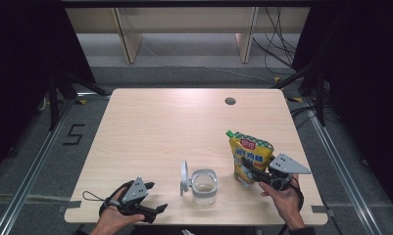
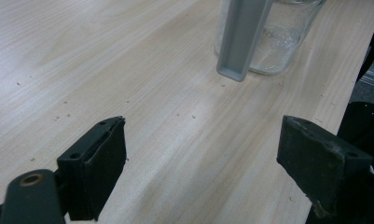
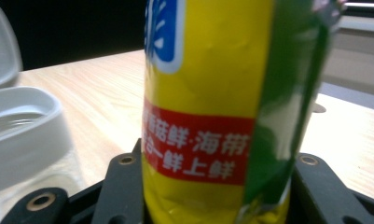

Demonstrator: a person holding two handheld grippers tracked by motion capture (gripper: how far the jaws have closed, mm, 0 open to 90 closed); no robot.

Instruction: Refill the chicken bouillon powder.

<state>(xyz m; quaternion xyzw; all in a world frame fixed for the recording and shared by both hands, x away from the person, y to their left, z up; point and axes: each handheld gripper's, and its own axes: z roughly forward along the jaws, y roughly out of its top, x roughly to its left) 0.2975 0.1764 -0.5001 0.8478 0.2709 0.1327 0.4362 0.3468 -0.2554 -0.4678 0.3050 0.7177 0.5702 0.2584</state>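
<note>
A yellow and green pouch (image 1: 250, 155) with a green cap stands upright at the table's front right. My right gripper (image 1: 249, 170) is shut on its lower part. In the right gripper view the pouch (image 3: 208, 112) sits squeezed between the two black jaws. A clear glass jar (image 1: 204, 186) with a white rim and a flipped-up lid (image 1: 184, 177) stands at the front middle. My left gripper (image 1: 157, 211) rests on the table at the front left, open with nothing between its fingers. In the left gripper view (image 2: 201, 158) the jar (image 2: 273, 42) and its lid (image 2: 243, 37) lie ahead.
The light wooden table (image 1: 169, 122) has a round cable hole (image 1: 230, 101) near its far edge. Small crumbs dot the tabletop (image 2: 82, 65) in the left gripper view. Shelving legs and cables stand on the floor beyond the table.
</note>
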